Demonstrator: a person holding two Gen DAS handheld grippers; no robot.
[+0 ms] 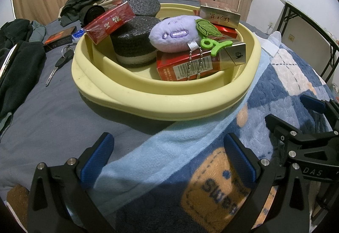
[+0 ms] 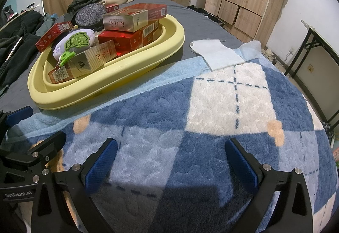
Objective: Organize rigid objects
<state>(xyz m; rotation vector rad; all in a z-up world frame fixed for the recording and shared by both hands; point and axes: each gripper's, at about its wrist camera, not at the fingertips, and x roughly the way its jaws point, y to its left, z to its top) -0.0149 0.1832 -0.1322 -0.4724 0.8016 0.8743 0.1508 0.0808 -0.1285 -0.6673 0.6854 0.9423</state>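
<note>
Both grippers, left and right, are hovering spread and empty; basin is lying ahead, nearer left

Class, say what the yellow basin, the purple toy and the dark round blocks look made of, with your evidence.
Yellow basin: probably matte plastic, smooth moulded rim. Purple toy: plush fabric, fuzzy pile, felt-like leaf. Dark round blocks: likely foam, speckled porous surface.

left wrist: low, near, facing yellow basin | right wrist: farther right, facing blanket | shared: basin, blanket
</note>
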